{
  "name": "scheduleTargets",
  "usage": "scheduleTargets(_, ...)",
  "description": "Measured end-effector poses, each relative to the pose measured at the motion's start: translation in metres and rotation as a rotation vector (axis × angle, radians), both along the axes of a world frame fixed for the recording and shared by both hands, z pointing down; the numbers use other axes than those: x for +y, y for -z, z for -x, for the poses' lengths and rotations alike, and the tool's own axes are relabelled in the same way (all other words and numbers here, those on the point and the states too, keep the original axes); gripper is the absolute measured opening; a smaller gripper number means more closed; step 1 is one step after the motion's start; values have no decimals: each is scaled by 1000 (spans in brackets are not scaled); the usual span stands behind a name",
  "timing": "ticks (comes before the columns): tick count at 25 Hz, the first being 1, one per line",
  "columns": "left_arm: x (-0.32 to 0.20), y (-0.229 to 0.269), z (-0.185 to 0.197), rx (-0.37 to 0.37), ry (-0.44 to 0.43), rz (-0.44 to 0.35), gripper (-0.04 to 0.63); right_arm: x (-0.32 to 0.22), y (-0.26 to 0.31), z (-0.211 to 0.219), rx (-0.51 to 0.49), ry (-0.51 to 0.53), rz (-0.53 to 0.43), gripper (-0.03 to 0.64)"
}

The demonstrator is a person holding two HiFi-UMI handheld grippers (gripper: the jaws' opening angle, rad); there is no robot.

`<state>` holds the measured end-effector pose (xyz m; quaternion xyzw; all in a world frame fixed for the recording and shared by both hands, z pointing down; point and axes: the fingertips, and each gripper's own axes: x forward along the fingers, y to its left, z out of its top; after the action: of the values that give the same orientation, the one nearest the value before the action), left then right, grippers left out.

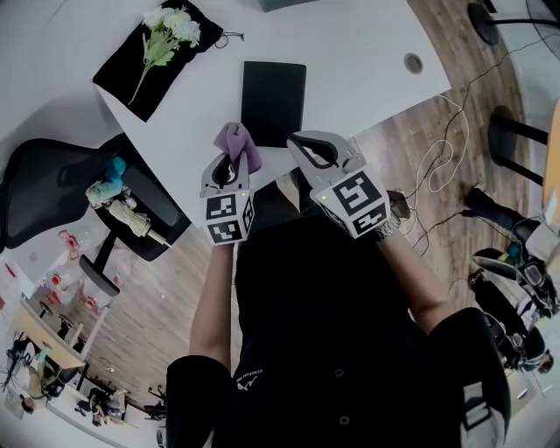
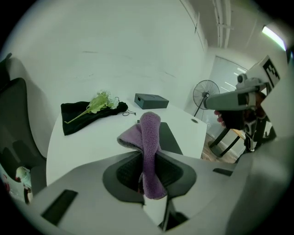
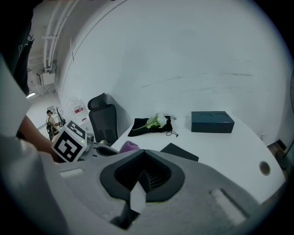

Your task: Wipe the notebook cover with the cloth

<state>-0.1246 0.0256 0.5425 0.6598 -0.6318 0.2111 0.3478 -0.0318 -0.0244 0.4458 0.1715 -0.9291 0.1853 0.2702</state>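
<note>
Left gripper clamped on purple cloth: soft, limp, pinched mid-fold, ends flopping. Right gripper closed, empty. Notebook flat at worktop near edge; probably light, may slide.

The cloth's lower end is buried between the left gripper's closed jaws. Just beyond those jaws, the cloth covers part of the notebook. The right gripper's own body hides the notebook's near edge and most of the cloth. Far beyond both jaws, the head view's top edge cuts off the dark box.
</note>
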Motion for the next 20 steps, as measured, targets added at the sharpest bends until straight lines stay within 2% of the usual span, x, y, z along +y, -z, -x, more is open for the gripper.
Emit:
scheduleTargets(5,0,20,-10,-22,43,-64,71,-1,-9,-6,16,38,14,3)
scheduleTargets(11,-5,44,-23,-11,108,-150,71,-3,-13,-16,29,80,7,3)
scheduleTargets(20,-23,75,-33,0,180,-272,71,-18,-5,-39,8,66,-42,3)
